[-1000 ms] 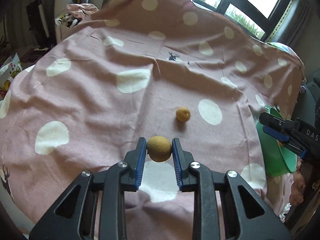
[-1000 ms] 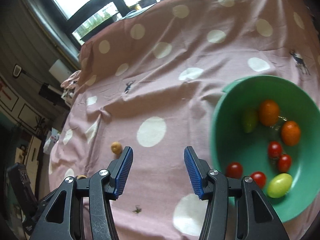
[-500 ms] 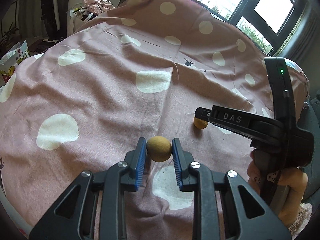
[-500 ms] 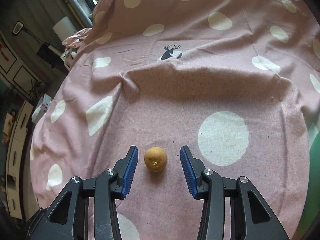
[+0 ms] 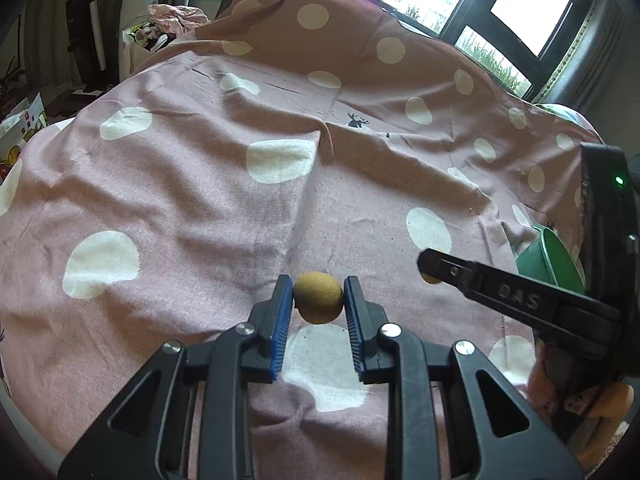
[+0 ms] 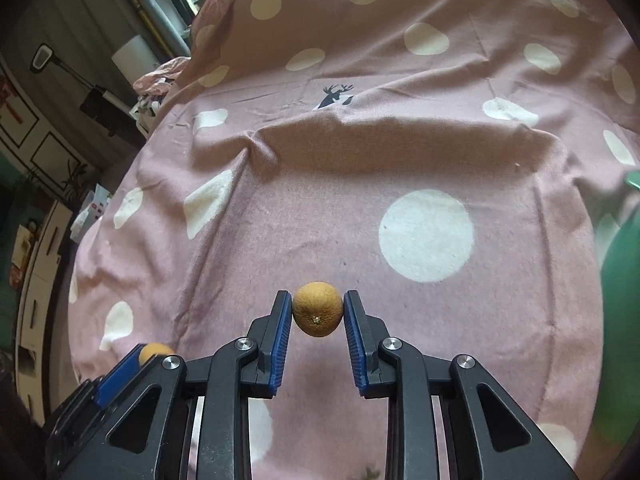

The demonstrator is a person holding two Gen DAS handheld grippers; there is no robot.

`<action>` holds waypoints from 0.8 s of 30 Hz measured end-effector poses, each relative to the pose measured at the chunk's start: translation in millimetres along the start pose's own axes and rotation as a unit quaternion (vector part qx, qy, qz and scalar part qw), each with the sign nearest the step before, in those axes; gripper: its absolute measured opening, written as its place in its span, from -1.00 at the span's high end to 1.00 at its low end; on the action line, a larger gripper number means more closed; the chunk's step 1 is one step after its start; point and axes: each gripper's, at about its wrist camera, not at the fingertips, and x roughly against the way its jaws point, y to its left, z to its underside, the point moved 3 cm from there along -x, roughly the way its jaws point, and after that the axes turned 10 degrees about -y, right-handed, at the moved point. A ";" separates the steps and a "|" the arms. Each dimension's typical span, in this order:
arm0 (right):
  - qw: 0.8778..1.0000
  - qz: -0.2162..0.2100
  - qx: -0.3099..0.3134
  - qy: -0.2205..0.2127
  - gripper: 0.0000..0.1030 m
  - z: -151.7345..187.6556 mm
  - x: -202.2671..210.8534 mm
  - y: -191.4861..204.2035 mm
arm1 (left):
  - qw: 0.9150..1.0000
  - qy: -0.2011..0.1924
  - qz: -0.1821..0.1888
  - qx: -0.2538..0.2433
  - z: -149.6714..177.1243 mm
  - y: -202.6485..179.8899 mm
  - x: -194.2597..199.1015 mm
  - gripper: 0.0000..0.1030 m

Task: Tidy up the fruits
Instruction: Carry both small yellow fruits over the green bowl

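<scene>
1. Left claw is pinching a dull yellow-brown fruit between its blue pads, holding it over a white dot of the pink spotted cloth.
2. Right claw is pinching a small orange, stem dimple facing the camera, both pads pressing on its sides — the fruit sitting just above the cloth.
3. Seen from the left wrist, the right claw's black body is reaching in beside the brown fruit, on the side nearer the green bowl.
4. Green bowl is lying at the cloth's edge, well apart from the orange; its inside is hidden.
5. Deer print is showing on the cloth beyond the orange.
</scene>
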 end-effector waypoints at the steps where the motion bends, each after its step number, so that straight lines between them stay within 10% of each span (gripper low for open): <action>1: 1.000 0.001 -0.004 -0.003 0.47 4.2 11.1 -4.7 | 1.000 0.001 0.003 -0.006 0.8 -4.3 0.6 0.50; 15: 0.982 0.083 -0.097 -0.142 0.47 -6.7 145.2 -114.1 | 0.987 -0.033 0.110 -0.115 -12.8 -157.0 15.4 0.49; 24: 0.966 0.126 -0.167 -0.151 0.47 2.5 169.2 -185.8 | 0.973 0.010 0.169 -0.159 6.6 -251.1 -18.9 0.49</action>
